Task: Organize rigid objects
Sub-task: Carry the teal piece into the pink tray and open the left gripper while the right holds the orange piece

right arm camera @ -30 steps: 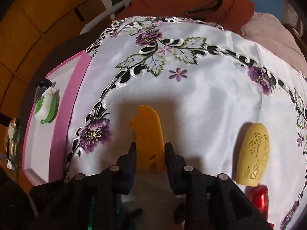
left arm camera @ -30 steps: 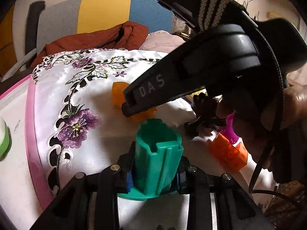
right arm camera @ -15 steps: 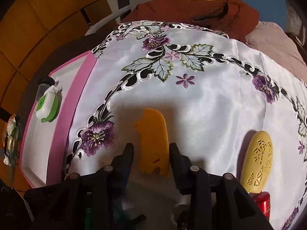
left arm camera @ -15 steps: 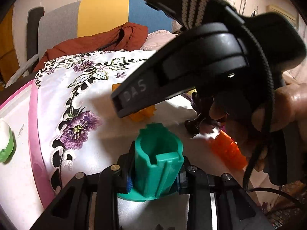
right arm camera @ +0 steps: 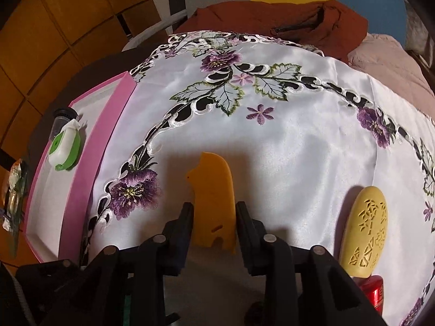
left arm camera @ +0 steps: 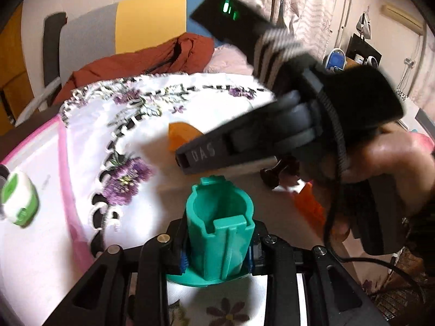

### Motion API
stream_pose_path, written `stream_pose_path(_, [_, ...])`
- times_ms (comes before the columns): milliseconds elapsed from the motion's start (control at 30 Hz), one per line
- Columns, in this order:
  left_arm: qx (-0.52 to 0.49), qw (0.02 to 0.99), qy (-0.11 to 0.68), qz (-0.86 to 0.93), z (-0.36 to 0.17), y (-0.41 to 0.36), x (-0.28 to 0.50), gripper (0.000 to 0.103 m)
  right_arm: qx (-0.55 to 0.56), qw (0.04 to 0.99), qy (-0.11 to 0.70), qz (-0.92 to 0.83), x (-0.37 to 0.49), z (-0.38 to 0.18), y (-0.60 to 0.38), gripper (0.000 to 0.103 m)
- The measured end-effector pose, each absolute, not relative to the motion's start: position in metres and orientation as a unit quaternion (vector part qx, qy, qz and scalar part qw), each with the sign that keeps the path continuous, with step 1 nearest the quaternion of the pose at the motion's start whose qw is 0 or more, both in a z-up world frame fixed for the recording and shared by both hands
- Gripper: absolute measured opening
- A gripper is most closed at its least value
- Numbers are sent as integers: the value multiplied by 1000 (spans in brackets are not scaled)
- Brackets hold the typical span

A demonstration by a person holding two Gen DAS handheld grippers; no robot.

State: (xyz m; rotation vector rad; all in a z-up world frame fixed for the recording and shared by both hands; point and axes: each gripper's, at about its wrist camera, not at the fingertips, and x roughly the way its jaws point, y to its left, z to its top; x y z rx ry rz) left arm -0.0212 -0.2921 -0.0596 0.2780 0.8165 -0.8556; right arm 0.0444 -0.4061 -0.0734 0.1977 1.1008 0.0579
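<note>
My left gripper (left arm camera: 217,247) is shut on a teal plastic cup-shaped part (left arm camera: 220,231), held upright above the white embroidered cloth (left arm camera: 152,125). My right gripper (right arm camera: 214,217) is open, its fingers (right arm camera: 185,217) on either side of a flat orange plastic piece (right arm camera: 213,198) that lies on the cloth (right arm camera: 285,141). The right gripper's body, held by a hand, fills the right of the left wrist view (left arm camera: 312,125), with the orange piece (left arm camera: 180,135) partly hidden behind it.
A pink-rimmed white tray (right arm camera: 81,163) at the left holds a green-and-white dispenser (right arm camera: 65,149). A yellow perforated oval case (right arm camera: 364,233) and a red object (right arm camera: 372,293) lie to the right. An orange block (left arm camera: 310,206) and a dark figure (left arm camera: 274,174) sit beyond the teal part. A brown jacket (right arm camera: 285,19) lies at the back.
My right gripper has opened and let go of the orange piece, which now lies on the cloth. Both grippers have lifted and pulled back a little; the left still holds the teal part.
</note>
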Motion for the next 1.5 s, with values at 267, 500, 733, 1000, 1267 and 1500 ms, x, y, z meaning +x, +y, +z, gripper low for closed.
stream_pose_path(267, [121, 829, 368, -403, -32, -275, -34, 30, 73, 856, 512, 27, 43, -74, -402, 31])
stream_pose_path(500, [98, 834, 366, -400, -12, -259, -33, 30, 49, 864, 501, 20, 40, -75, -395, 31])
stream_pose_path(733, [63, 844, 368, -386, 5, -234, -27, 30, 41, 869, 493, 19, 40, -75, -394, 31])
stream_pose_path(1000, [16, 869, 363, -335, 27, -178, 0, 30, 30, 872, 488, 17, 38, -75, -391, 31])
stream_pose_path(1267, [-29, 891, 394, -222, 13, -94, 45, 30, 22, 874, 485, 13, 37, -75, -389, 31])
stream_pose_path(1500, [-76, 874, 445, -180, -19, -57, 68, 30, 14, 875, 483, 11, 37, -75, -387, 31])
